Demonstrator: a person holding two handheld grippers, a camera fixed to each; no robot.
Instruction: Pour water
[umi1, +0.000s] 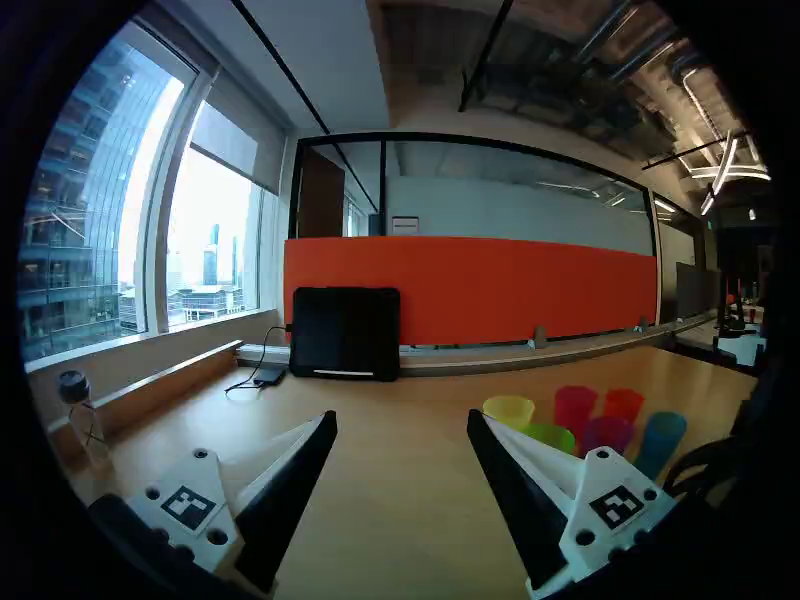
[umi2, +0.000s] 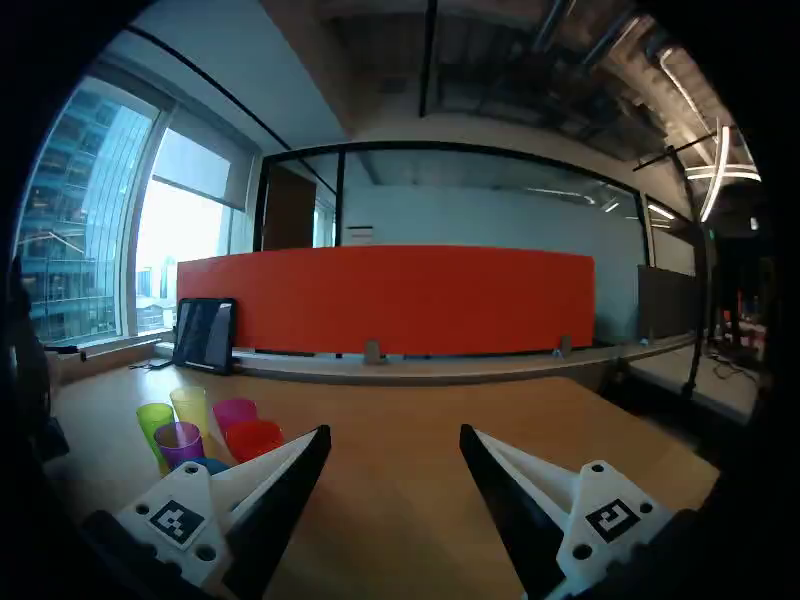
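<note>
Left gripper (umi1: 400, 415) and right gripper (umi2: 394, 430) are held wide open, empty.
Cups (umi1: 580, 420) are grouped off the table (umi1: 400, 500) edges, presumably for reach.

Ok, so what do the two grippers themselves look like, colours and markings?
The left gripper and right gripper look alike: two pointed, wedge-shaped fingers each, white plastic outside with black inner faces. Every finger base carries a square black-and-white marker and small round holes.

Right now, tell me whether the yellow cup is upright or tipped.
Upright: the yellow cup stands on the desk, its open rim facing up.
</note>
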